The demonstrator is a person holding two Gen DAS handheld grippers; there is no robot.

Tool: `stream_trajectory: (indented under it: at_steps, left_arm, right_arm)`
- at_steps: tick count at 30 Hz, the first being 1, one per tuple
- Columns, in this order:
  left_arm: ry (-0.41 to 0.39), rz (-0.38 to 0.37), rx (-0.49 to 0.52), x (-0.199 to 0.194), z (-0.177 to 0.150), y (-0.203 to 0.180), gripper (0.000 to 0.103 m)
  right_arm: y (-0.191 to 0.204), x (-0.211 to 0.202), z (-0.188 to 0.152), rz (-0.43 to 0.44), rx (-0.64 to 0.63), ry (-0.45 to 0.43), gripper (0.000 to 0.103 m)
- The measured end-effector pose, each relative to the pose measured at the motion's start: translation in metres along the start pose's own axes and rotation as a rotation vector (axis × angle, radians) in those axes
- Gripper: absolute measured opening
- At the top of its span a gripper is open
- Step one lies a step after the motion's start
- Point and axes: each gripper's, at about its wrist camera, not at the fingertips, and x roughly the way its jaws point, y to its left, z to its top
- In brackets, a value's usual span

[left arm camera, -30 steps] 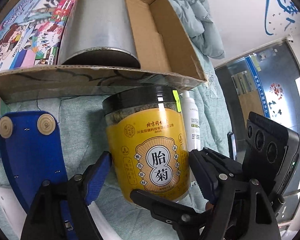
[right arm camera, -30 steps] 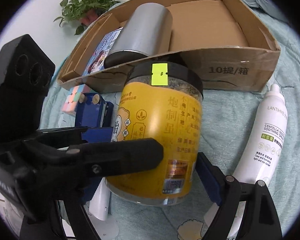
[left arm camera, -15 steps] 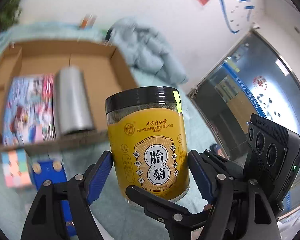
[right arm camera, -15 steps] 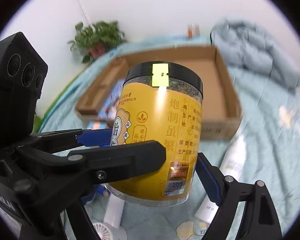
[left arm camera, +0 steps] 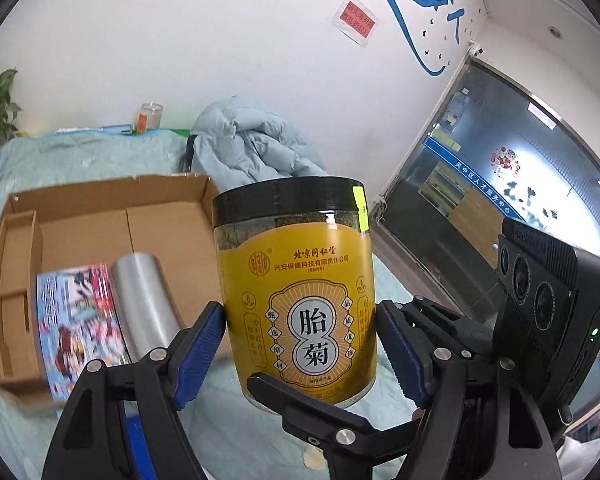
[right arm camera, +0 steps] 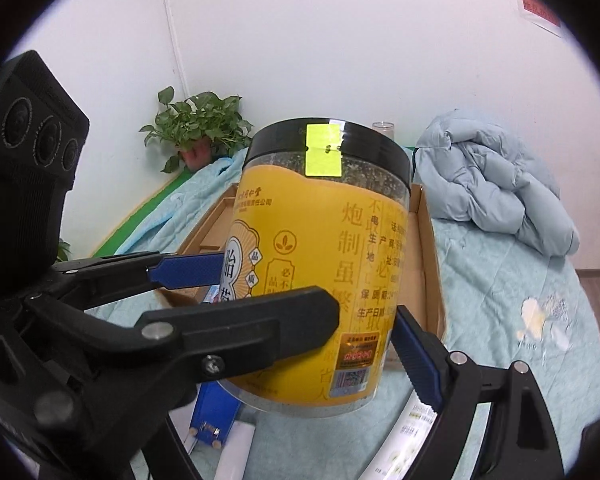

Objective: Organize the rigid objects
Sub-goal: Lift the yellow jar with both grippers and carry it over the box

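A clear jar (left arm camera: 300,296) with a black lid and a yellow label hangs upright in the air above the bed. My left gripper (left arm camera: 300,344) is shut on its lower sides, with the blue pads (left arm camera: 198,356) pressing on both flanks. My right gripper (right arm camera: 366,316) is shut on the same jar (right arm camera: 328,264) from another side. One of its black fingers (right arm camera: 240,332) crosses the jar's front, and its blue pad (right arm camera: 416,356) sits on the jar's right edge. Below and behind lies an open cardboard box (left arm camera: 80,216), holding a steel cup (left arm camera: 144,304) on its side and a colourful book (left arm camera: 76,320).
A light-blue padded jacket (left arm camera: 252,152) is heaped on the bed behind the box. A blue object (right arm camera: 216,412) and a white bottle (right arm camera: 404,440) lie on the bedspread below the jar. A potted plant (right arm camera: 196,136) and a glass (left arm camera: 150,116) stand by the wall.
Both grippers have risen with the jar held between them, from bed level to well above the box. The box and the bed now look smaller and lower.
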Motion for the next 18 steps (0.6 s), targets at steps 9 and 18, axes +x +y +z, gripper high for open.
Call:
stream_trajectory:
  at_steps: [9,18]
  left_arm:
    - [0.062,-0.018,-0.052,0.067,0.037,0.040,0.075]
    - [0.168,0.019,-0.123,0.145,0.025,0.088,0.075]
  right_arm:
    - [-0.039,0.053,0.027,-0.010,0.034,0.082,0.087]
    - [-0.065,0.112,0.020,0.037,0.062,0.207,0.087]
